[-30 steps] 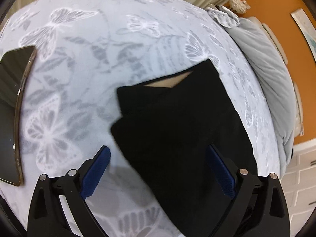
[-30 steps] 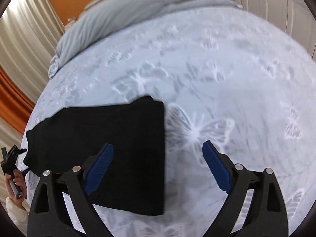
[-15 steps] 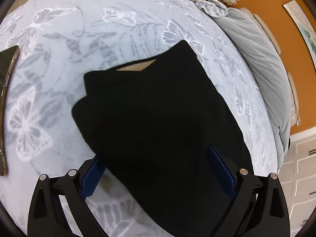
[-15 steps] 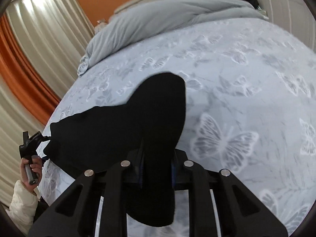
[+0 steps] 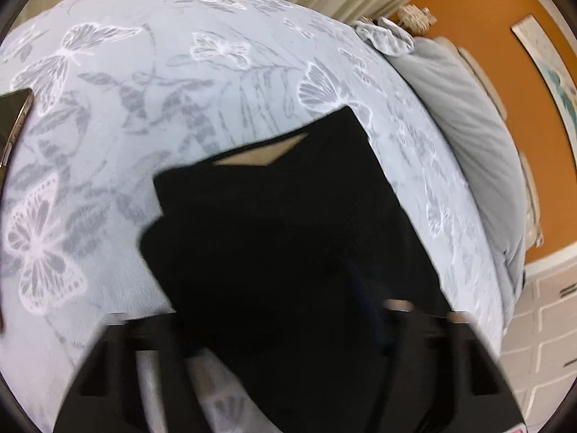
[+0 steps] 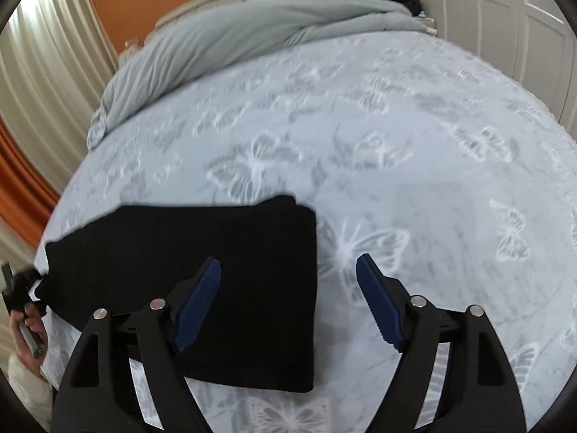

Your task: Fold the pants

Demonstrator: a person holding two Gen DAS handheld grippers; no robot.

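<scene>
Half a second ago the right gripper was clamped on a raised fold of the black pants; since then its jaws have just been opening, the fold has dropped flat onto the bed, and the blue pads stand wide apart with nothing pressed between them. Meanwhile the left gripper has just been closing from wide to narrow, and black cloth now lies between its blurred fingers, though the blur hides whether the pads press on it.

Going left to right in the left wrist view: a phone lies at the left edge of the butterfly-print bedspread, well apart from the pants, which sit folded near the bed's near edge with a tan inner label showing at the far side. A grey duvet is bunched along the right, against the orange wall.

In the right wrist view a hand at the far left grips the other tool's handle at the pants' left end. The right gripper's left pad hovers over the folded pants, its right pad over bare bedspread just beside the garment's right edge. The duvet lies at the bed's far edge.
</scene>
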